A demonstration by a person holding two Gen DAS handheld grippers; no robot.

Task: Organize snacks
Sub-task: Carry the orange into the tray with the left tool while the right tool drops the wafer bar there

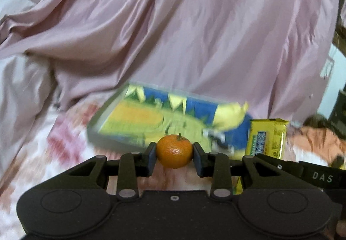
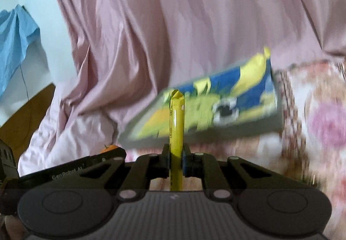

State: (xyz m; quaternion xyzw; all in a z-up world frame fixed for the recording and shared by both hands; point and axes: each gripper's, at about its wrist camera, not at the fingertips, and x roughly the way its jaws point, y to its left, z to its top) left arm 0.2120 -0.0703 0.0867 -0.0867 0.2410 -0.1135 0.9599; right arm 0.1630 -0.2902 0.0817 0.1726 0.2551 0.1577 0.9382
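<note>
Left tongs (image 1: 174,154) grip mandarin (image 1: 174,151) | right tongs (image 2: 175,161) pinch yellow snack packet (image 2: 177,123) | far tray (image 1: 134,118) unfilled; both items await placing

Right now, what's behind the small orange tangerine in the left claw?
Behind the small orange tangerine lies a blurred blue-and-yellow flat tray on floral bedding, with pink satin fabric beyond. The tangerine hides part of the tray's near edge.

Left tongs (image 1: 174,154) clamp a mandarin (image 1: 174,150) above a blurred tray (image 1: 121,118).
</note>
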